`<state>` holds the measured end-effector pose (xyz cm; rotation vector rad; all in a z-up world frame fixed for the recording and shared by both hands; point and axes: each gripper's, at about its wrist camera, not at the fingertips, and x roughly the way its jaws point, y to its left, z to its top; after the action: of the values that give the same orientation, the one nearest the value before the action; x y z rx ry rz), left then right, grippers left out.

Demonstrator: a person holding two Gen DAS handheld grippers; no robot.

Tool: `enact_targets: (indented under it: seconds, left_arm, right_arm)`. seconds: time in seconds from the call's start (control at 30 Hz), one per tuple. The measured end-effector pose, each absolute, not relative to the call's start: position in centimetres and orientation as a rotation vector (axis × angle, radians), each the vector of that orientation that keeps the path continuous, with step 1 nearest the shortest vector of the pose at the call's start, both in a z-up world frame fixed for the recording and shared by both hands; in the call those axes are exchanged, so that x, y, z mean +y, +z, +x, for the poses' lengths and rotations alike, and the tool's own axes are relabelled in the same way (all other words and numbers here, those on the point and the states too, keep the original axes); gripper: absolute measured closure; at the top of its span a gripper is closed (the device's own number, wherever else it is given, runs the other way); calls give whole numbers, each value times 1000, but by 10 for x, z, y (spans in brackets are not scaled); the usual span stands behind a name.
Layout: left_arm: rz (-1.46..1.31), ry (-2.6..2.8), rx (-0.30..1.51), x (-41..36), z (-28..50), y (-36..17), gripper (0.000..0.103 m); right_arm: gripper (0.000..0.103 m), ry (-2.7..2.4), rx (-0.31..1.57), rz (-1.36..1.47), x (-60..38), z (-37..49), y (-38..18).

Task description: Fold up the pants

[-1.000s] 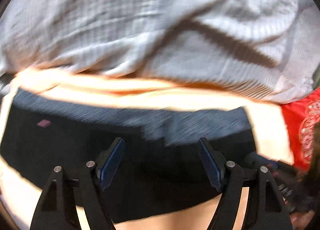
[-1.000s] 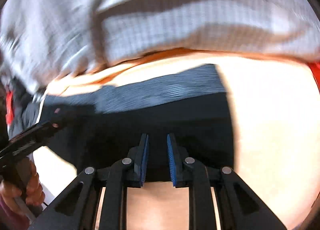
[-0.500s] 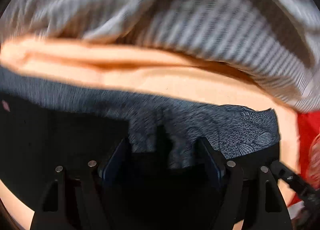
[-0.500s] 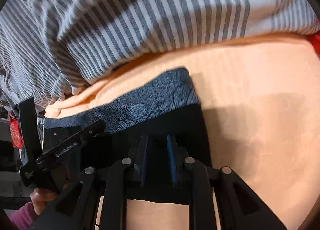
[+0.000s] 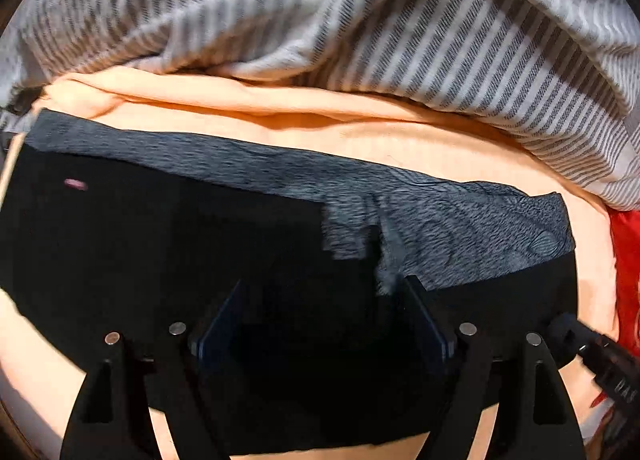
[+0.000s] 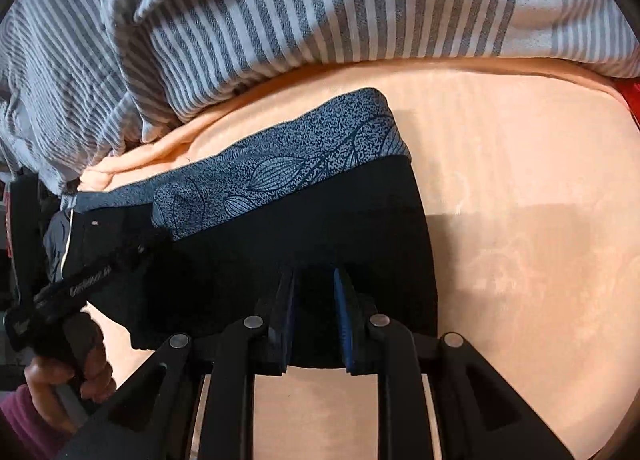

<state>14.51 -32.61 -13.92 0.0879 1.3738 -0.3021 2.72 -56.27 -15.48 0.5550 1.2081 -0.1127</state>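
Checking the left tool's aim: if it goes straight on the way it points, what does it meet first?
Most likely the black pants: the left tool points steeply down at the dark fabric, which fills the space between its opening jaws. Depth is unclear.

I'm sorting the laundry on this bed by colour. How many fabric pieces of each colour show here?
Black with a blue-grey patterned waistband: 1, the pants
Grey and white striped: 1, the blanket
Peach: 1, the sheet
Red: 1, a cloth at the edge, mostly out of view
Total: 4
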Motion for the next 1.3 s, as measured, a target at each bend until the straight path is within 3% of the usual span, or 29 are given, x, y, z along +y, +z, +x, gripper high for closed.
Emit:
enact_targets:
  seconds: [0.17,0.27,0.5,0.77,0.87,1.17,1.3]
  left_arm:
    - [132,-254,1395,-312,135,-140,23]
    - [204,-204,1431,-315,128,-158,23]
    - [238,-191,1406,-308,103,-126,23]
    - [212,-192,1388,-310,92,-94,23]
    - [204,-186,1386,-314,97,-98,23]
    - [119,-157,1425,-299,84,-103,23]
    - [66,-133,1449,-281,72,-105,23]
  right_arm:
    - [81,-93,1179,522,-551,19,-139]
    - [72,-82,1233,504,-542,23,-152]
    - [49,-42,1244,505,-541,17,-145]
    - [40,-35,1273,523,-539,-12,-130]
    - [32,-30,1288,536,-539,-22,-130]
    - [21,-5,1316,516,-529,-28,-131]
    - [10,-22,1330,471,-523,-25,-132]
